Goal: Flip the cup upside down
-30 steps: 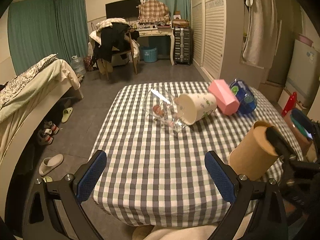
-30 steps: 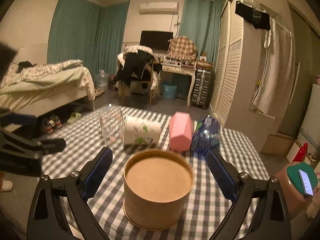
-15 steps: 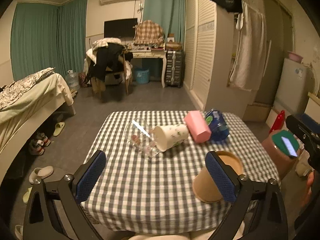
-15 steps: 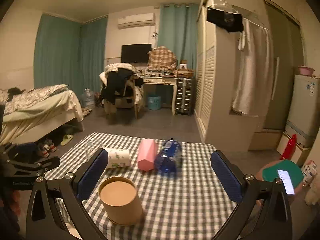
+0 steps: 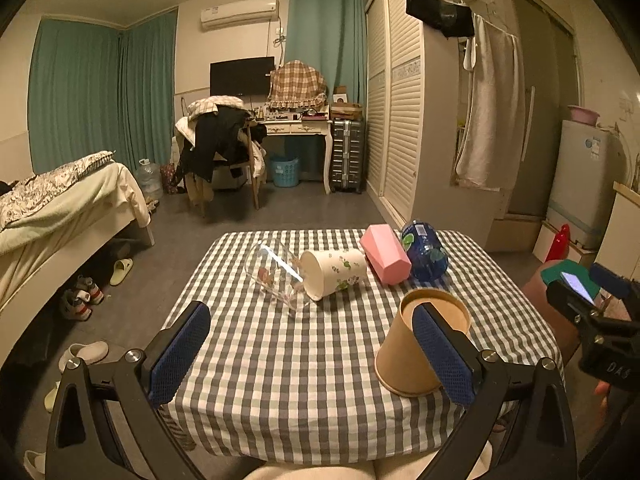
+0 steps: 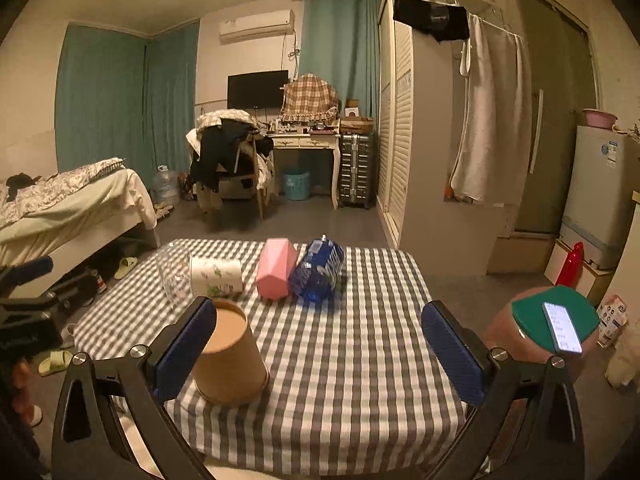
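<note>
The brown paper cup (image 5: pixel 416 350) stands upside down on the checked tablecloth (image 5: pixel 304 360), wide rim on the cloth and recessed base facing up, near the table's front edge; in the right wrist view the same cup (image 6: pixel 230 362) sits at the front left of the table. The left gripper (image 5: pixel 316 354) is held off the near edge of the table with its jaws spread wide and nothing between them; its right blue pad overlaps the cup in the picture, but whether it touches cannot be told. The right gripper (image 6: pixel 320 350) is likewise wide open and empty, its left pad in front of the cup's upper edge, contact not determinable. Further back on the cloth, four items lie on their sides in a row: a clear glass (image 5: pixel 276 276), a white floral-print cup (image 5: pixel 334 272) touching it, a pink faceted cup (image 5: pixel 384 254) and a blue bottle (image 5: pixel 424 252). To the right of the table, a phone (image 6: pixel 562 327) with a lit screen lies on a green-topped stool (image 6: pixel 536 320).
</note>
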Demonstrator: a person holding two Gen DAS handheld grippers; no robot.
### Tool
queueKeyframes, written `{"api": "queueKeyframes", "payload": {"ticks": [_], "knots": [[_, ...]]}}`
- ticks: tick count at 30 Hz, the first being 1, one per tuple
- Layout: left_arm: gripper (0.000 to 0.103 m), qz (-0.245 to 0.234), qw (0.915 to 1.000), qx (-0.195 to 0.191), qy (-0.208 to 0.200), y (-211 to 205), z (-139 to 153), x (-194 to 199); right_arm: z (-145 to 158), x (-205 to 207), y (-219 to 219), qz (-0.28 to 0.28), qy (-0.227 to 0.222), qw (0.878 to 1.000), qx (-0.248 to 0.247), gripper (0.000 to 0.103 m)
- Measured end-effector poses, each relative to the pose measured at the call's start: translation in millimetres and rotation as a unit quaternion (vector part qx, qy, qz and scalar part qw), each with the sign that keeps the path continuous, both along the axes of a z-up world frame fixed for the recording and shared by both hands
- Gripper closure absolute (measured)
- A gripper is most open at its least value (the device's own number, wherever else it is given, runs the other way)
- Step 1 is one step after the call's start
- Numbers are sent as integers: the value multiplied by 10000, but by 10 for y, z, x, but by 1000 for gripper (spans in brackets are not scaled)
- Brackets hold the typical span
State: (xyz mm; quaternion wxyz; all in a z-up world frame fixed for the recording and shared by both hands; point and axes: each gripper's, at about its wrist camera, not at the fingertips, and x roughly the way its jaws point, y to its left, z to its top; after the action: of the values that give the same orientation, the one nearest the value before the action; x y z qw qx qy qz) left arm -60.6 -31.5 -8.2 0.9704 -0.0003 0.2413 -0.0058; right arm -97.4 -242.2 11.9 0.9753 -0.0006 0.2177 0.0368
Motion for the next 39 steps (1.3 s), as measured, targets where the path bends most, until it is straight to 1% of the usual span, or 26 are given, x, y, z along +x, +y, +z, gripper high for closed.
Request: {"api": "queueKeyframes", "payload": {"ticks": [6,17,22,39], "knots": [[0,-10,10000,22,62,-7,-84,-44,-106,-28,8,-42,77,9999,-56,0],[0,-18,10000,-27,60,-1,-90,-66,-96,-38,33,-26,52,9999,-108,0],[0,-10,9998,-151,102,32,-97,-59,-87,-46,35,-27,54,9999,-113,0],[0,-33,9999,-55,147,13,-88,-44,-107,-54,22,-17,79,9998,-154,0]]}}
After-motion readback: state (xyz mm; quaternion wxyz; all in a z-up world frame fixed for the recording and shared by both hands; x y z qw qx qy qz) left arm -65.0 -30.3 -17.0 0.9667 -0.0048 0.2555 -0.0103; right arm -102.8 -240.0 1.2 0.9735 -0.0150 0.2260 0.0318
